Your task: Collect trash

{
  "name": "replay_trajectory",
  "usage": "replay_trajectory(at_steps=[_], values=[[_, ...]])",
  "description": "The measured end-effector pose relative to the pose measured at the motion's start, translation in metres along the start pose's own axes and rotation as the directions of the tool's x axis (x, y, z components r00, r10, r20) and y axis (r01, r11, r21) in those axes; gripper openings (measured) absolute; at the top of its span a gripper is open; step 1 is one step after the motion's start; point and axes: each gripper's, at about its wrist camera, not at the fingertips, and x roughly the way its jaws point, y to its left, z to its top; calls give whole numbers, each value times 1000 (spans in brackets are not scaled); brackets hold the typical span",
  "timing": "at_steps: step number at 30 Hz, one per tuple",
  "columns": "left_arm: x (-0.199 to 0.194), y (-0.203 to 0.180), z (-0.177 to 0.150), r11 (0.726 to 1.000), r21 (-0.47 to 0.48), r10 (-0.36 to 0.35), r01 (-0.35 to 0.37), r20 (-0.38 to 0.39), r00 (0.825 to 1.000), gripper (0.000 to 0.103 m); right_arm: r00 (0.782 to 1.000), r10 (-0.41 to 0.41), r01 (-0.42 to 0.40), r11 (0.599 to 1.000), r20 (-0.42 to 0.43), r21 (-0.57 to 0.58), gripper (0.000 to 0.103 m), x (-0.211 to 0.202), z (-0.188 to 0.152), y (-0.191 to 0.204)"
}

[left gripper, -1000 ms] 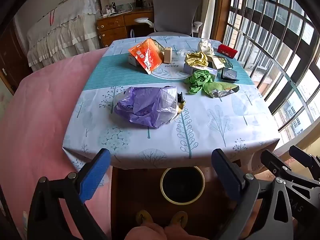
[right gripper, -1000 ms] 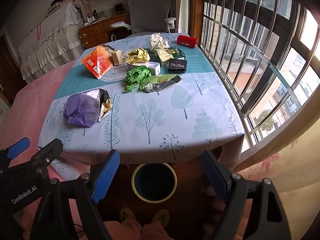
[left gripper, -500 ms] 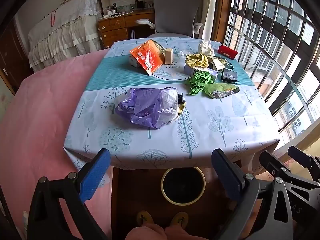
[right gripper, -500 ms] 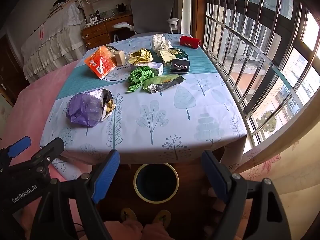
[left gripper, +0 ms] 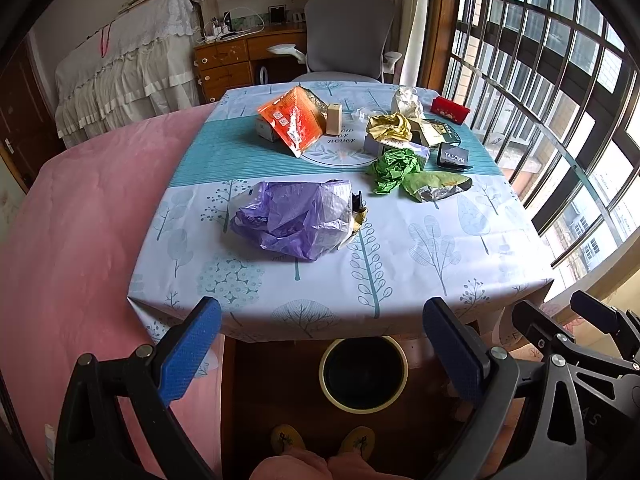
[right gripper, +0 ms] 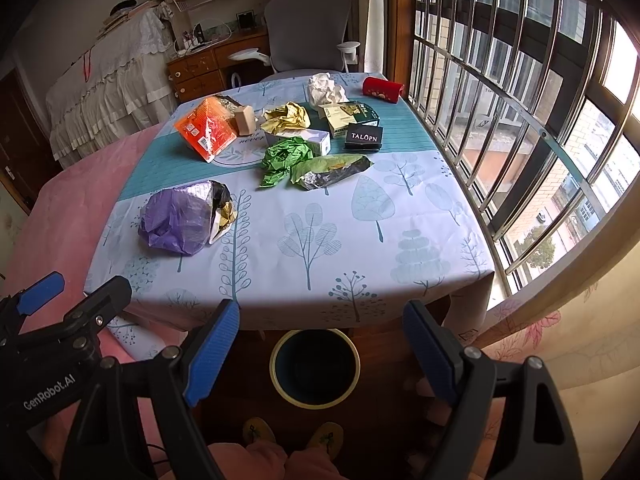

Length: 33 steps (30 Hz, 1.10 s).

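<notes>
Trash spread on the table [left gripper: 400, 264], bin [left gripper: 363, 374] on the floor below its near edge.
Left gripper [left gripper: 320, 344] and right gripper [right gripper: 320, 344] fingers apart, empty; purple bag [left gripper: 296, 220] nearest, likely light, soft, crinkly, best pinched at a raised fold; since the earlier frame, both views have edged slightly closer.

The table [left gripper: 420, 280] has a tree-print cloth. A purple bag [left gripper: 294, 218] lies near; orange packet [left gripper: 292, 124], green paper [left gripper: 394, 168] and perhaps boxes lie far.

crinkled purple plastic bag [left gripper: 294, 218], glossy tablecloth [left gripper: 432, 248]
</notes>
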Motion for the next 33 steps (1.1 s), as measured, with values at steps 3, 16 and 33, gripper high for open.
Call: replay_trajectory(at_steps=[3, 16, 33], values=[[-1, 1, 0, 1000, -1, 1, -1, -1, 1000, 100, 1000, 3, -3, 1000, 4, 0, 85, -3, -1, 2], [-9, 6, -6, 1000, -13, 16, -16, 4, 1000, 100, 1000, 3, -3, 1000, 7, -2, 85, -4, -3, 3], [-13, 7, -5, 1000, -20, 14, -14, 17, 1000, 100, 1000, 4, -4, 1000, 13, -20, 85, -8, -6, 7]])
